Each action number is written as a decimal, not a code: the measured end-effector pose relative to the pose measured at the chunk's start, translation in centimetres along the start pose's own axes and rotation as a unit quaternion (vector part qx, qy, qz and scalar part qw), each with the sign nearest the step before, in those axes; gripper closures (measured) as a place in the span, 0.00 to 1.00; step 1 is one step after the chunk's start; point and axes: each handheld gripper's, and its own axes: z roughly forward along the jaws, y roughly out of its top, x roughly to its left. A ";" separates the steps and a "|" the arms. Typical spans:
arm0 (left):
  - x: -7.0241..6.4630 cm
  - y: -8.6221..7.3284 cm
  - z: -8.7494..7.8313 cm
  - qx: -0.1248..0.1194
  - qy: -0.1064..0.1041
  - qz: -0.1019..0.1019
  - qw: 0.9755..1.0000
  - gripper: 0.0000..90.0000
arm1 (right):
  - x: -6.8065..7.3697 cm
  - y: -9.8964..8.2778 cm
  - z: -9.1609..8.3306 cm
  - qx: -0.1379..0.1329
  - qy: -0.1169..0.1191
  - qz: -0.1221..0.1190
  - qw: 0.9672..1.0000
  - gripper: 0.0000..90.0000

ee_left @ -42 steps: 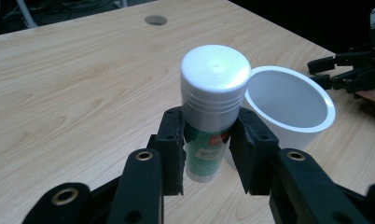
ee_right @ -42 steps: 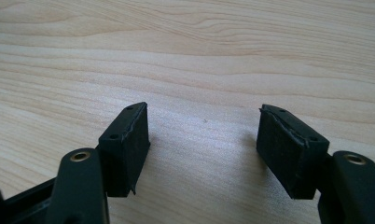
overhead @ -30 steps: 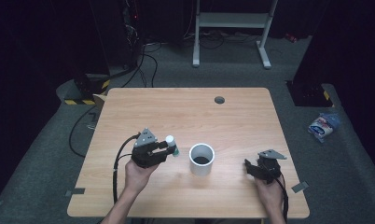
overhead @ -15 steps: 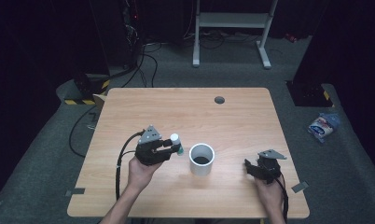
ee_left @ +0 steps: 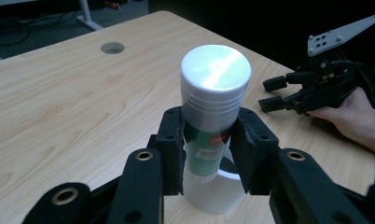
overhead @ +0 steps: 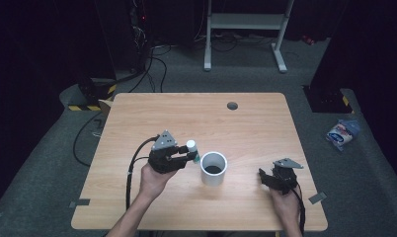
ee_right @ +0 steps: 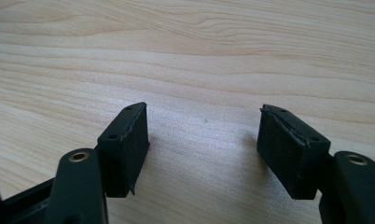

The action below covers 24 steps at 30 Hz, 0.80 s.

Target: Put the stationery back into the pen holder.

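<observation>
High view first: the left gripper (overhead: 190,157) is clenched on a small bottle (overhead: 191,147) with a white cap, carried just beside the rim of a white cup (overhead: 214,168) that stands on the wooden table (overhead: 196,118). Left gripper view puts the bottle (ee_left: 212,116) squarely between the two black pads (ee_left: 172,140), which press its green-labelled body from either side while the silver-white cap stands clear above the fingertips; part of the white cup (ee_left: 213,196) shows below and behind the bottle. Beyond the fingers, off to one side, the right gripper (ee_left: 269,93) rests in a hand (ee_left: 353,119). Right gripper view shows its pads (ee_right: 125,140) released and well apart, with bare wood between them. From above, that right gripper (overhead: 263,177) sits near the cup's far side.
</observation>
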 end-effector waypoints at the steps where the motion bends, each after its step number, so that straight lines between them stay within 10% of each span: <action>1: -0.1 0.0 0.1 0.000 -0.003 -0.001 1.000 0.73 | 0.0 0.0 0.0 0.000 0.000 0.000 1.000 0.37; 24: -1.7 1.2 3.2 0.005 -0.031 0.012 0.999 0.73 | 0.0 0.0 0.0 0.000 0.001 -0.002 1.000 0.37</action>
